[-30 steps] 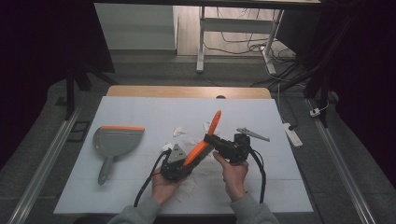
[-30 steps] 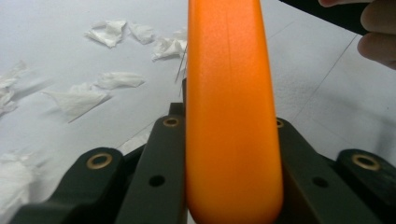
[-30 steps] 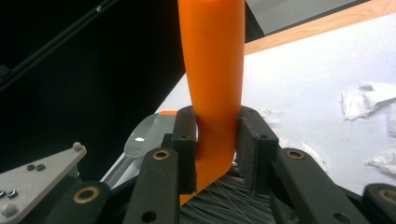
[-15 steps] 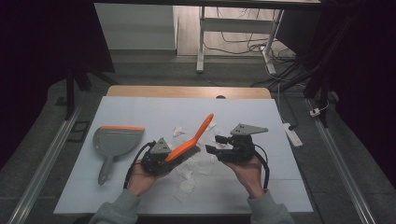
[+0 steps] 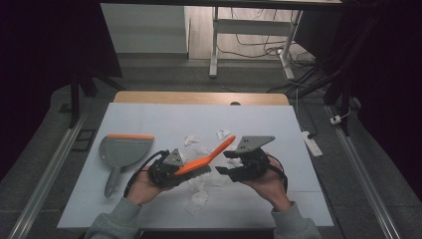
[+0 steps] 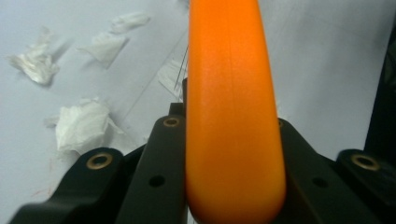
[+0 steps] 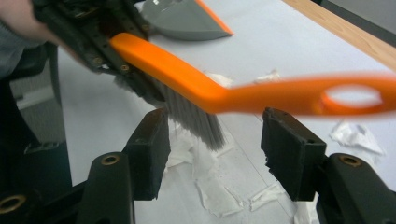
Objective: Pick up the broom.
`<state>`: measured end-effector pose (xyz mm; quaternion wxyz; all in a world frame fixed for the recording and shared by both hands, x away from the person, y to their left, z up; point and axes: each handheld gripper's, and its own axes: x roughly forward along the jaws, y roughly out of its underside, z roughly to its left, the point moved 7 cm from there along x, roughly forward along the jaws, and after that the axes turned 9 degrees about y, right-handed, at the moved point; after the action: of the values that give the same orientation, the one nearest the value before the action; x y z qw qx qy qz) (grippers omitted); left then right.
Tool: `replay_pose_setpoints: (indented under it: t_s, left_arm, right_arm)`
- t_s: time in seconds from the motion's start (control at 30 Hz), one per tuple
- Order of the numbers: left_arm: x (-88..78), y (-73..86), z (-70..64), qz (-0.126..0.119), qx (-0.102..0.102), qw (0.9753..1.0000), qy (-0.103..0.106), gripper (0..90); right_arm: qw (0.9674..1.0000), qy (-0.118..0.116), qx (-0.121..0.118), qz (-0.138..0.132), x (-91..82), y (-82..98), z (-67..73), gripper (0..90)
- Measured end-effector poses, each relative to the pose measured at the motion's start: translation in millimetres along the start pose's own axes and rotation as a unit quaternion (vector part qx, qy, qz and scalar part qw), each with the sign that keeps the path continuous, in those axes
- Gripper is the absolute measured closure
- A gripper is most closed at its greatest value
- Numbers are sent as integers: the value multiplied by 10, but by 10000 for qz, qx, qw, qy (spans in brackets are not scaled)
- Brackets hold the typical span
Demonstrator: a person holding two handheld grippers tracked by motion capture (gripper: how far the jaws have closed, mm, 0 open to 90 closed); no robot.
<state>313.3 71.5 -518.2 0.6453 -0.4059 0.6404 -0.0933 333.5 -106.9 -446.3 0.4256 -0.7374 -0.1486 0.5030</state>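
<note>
Two grippers (image 5: 166, 172) (image 5: 234, 164) mid-handover: left clamped on brush (image 5: 206, 158), right spread and empty. Next, sweeping paper scraps (image 5: 199, 198) left toward dustpan (image 5: 124, 149).

A dim room surrounds the pale desk (image 5: 149, 209), whose wooden far edge (image 5: 199, 97) faces a grey floor (image 5: 164, 74), a white-legged table frame (image 5: 215, 45) with tangled cables (image 5: 259, 47) far off, and a power strip (image 5: 312, 143) at right.

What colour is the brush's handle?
Bright orange: the brush handle shows best in the right gripper view.
</note>
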Motion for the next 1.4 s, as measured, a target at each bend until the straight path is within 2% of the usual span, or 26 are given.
replay_pose_setpoints:
  t_s: [0.1, 0.13, 0.23, 0.3, 0.33, 0.4, 0.5, 0.53, 0.57, 0.6, 0.63, 0.73, 0.77, 0.8, 0.83, 0.87, 0.9, 1.0, 1.03, 1.17, 1.27, 1.33, 1.4]
  left_arm:
    - [20, 3, 2, 75, 38, 10000, 31, 803]
    - [51, -6, -7, 177, 78, 9998, 82, 803]
    - [84, -21, -17, 309, 176, 9993, 112, 803]
    - [113, -45, -35, 369, 246, 9989, 143, 803]
    - [126, -55, -47, 398, 289, 9986, 187, 803]
    - [151, -76, -71, 484, 403, 9977, 232, 803]
    - [185, -107, -99, 594, 534, 9964, 288, 803]
    - [195, -118, -108, 604, 567, 9961, 308, 803]
    - [201, -128, -113, 623, 613, 9956, 328, 803]
    - [216, -146, -135, 637, 683, 9949, 392, 802]
    - [222, -154, -145, 660, 737, 9941, 438, 803]
    - [242, -178, -177, 727, 844, 9927, 468, 803]
    - [242, -178, -177, 727, 844, 9927, 468, 803]
    - [257, -187, -190, 753, 883, 9920, 499, 803]
    - [257, -187, -190, 753, 883, 9920, 499, 803]
    - [265, -192, -198, 755, 896, 9916, 543, 803]
    - [289, -194, -217, 778, 965, 9905, 600, 803]
    - [305, -194, -228, 796, 991, 9898, 643, 803]
    - [313, -197, -242, 772, 989, 9895, 716, 802]
    - [313, -204, -251, 771, 1027, 9887, 775, 799]
    - [318, -215, -260, 707, 1006, 9891, 813, 793]
    - [318, -224, -247, 654, 1052, 9896, 730, 783]
    - [315, -233, -236, 574, 1008, 9904, 749, 771]
  right_arm:
    - [9992, 16, -348, 171, 11, -21, 72, 423]
    - [9988, 3, -445, 219, 21, -28, 87, 418]
    - [9963, 35, -756, 415, 60, -60, 96, 406]
    - [9953, -2, -838, 479, 77, -72, 98, 398]
    - [9927, -40, -1045, 608, 116, -87, 92, 389]
    - [9912, -190, -1114, 686, 158, -91, 90, 386]
    - [9862, -277, -1294, 994, 229, -43, 85, 391]
    - [9862, -277, -1294, 994, 229, -43, 85, 391]
    - [9847, -319, -1328, 1081, 256, -18, 87, 395]
    - [9808, -420, -1386, 1308, 309, 54, 104, 408]
    - [9790, -442, -1424, 1389, 335, 90, 112, 416]
    - [9731, -500, -1583, 1599, 409, 194, 128, 466]
    - [9731, -500, -1583, 1599, 409, 194, 128, 466]
    - [9699, -509, -1677, 1691, 432, 247, 141, 526]
    - [9699, -509, -1677, 1691, 432, 247, 141, 526]
    - [9672, -523, -1768, 1747, 443, 289, 159, 580]
    - [9660, -531, -1798, 1779, 439, 308, 171, 624]
    - [9645, -558, -1901, 1748, 434, 334, 178, 644]
    - [9635, -631, -1956, 1718, 413, 358, 186, 656]
    - [9640, -618, -1974, 1673, 368, 386, 207, 666]
    - [9644, -618, -1997, 1619, 356, 396, 204, 670]
    - [9643, -624, -2037, 1573, 349, 408, 204, 679]
    - [9648, -547, -2041, 1565, 336, 407, 198, 681]
